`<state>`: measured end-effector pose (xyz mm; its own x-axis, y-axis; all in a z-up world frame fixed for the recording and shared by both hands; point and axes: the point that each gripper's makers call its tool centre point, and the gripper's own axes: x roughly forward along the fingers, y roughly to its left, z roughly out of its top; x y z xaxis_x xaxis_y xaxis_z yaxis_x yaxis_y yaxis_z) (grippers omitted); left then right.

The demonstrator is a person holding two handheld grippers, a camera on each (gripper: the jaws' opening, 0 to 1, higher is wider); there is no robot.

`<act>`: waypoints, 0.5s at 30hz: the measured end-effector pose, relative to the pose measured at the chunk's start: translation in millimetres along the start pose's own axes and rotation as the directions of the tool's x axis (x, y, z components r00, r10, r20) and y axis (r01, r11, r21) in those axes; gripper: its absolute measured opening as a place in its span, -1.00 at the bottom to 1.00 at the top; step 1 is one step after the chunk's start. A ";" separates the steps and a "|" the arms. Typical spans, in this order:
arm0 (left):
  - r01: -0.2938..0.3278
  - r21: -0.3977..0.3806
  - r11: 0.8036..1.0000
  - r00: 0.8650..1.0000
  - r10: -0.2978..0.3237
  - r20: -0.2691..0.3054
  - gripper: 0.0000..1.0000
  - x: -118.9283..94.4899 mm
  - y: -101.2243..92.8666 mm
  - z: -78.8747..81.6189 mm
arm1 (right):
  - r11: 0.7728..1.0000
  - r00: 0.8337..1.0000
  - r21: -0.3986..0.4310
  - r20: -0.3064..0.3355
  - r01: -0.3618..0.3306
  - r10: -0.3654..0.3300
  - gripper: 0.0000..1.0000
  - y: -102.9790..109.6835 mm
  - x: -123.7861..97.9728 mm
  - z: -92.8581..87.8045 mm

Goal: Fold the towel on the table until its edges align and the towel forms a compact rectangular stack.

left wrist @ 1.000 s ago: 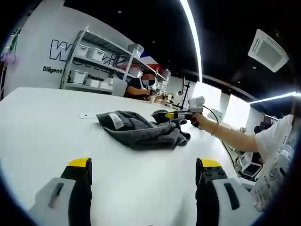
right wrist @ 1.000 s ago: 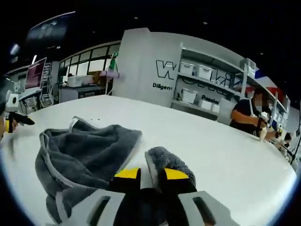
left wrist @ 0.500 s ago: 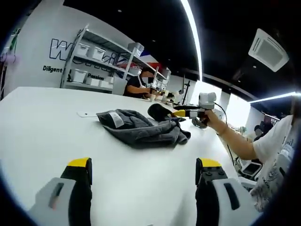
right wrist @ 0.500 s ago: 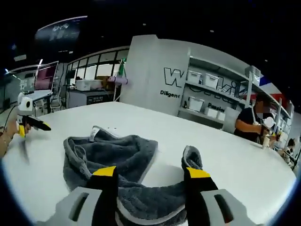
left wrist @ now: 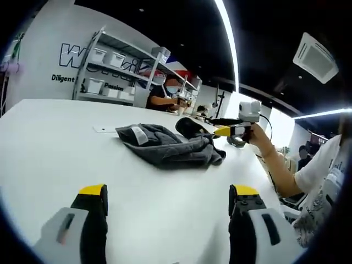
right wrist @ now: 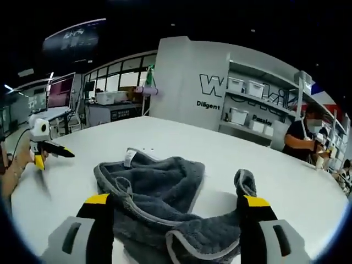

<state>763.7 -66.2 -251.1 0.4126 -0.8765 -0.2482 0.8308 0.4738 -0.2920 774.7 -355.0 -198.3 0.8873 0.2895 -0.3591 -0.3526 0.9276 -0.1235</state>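
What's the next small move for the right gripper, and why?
Probably ease the right gripper down onto the near hem of the towel and close on it. Its jaws stand open with nothing between them, and the towel lies crumpled on the table, not yet spread for a fold.

My left gripper [left wrist: 168, 206] hangs with its yellow-tipped jaws spread wide above the white table [left wrist: 49, 143], well short of the crumpled dark grey towel [left wrist: 168, 146], while my right gripper [left wrist: 223, 126] hovers just beside the towel's raised far corner.
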 end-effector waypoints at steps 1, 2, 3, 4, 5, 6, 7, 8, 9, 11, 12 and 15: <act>-0.003 -0.008 1.000 1.000 0.003 0.004 0.94 0.3 1.9 -0.2 | 1.000 1.000 0.003 0.012 -0.021 0.021 0.99 2.9 0.8 0.7; -0.004 -0.019 1.000 1.000 0.004 0.006 0.94 0.1 3.6 -0.7 | 0.999 0.999 0.005 0.019 -0.044 0.044 0.99 6.5 1.7 0.3; -0.006 -0.026 1.000 1.000 0.006 0.008 0.94 -0.3 4.7 -0.8 | 0.998 0.998 0.006 0.019 -0.067 0.067 0.99 10.9 1.5 -2.0; -0.011 -0.034 0.999 1.000 0.012 0.012 0.94 -1.0 6.5 -0.6 | 0.997 0.997 0.005 0.022 -0.081 0.081 0.99 13.1 1.1 -2.7; -0.018 -0.039 0.999 1.000 0.018 0.014 0.94 -1.8 7.9 -0.1 | 0.995 0.995 -0.001 0.026 -0.096 0.096 0.99 14.7 0.0 -2.5; -0.024 -0.041 0.999 1.000 0.025 0.016 0.94 -2.6 8.9 0.3 | 0.994 0.993 -0.014 0.027 -0.111 0.111 0.99 18.0 -1.1 -3.4; -0.033 -0.043 0.999 0.999 0.034 0.017 0.94 -3.5 10.0 0.9 | 0.993 0.993 -0.018 0.027 -0.117 0.117 0.99 20.7 -2.7 -4.3; -0.038 -0.041 0.998 0.999 0.039 0.017 0.94 -4.0 10.7 1.6 | 0.992 0.992 -0.016 0.025 -0.121 0.122 0.99 23.1 -3.9 -6.4; -0.042 -0.037 0.998 0.999 0.042 0.017 0.94 -4.3 10.8 2.1 | 0.991 0.991 -0.020 0.018 -0.130 0.130 0.99 25.9 -4.9 -9.0; -0.045 -0.028 0.999 0.999 0.045 0.012 0.94 -4.4 9.7 2.1 | 0.984 0.986 -0.058 -0.009 -0.167 0.167 0.99 34.3 -6.1 -16.8; -0.045 -0.023 0.999 0.999 0.045 0.011 0.94 -4.0 9.1 2.1 | 0.983 0.984 -0.052 -0.025 -0.176 0.175 0.99 36.8 -5.4 -21.2; -0.047 -0.011 0.999 0.999 0.047 -0.001 0.94 -2.4 8.1 0.8 | 0.969 0.973 -0.096 -0.063 -0.227 0.221 0.99 46.7 -4.1 -29.4</act>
<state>769.7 -60.3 -252.2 0.4504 -0.8533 -0.2627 0.8066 0.5151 -0.2900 745.8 -319.8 -229.7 0.7665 0.4721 -0.4354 -0.5716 0.8106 -0.1273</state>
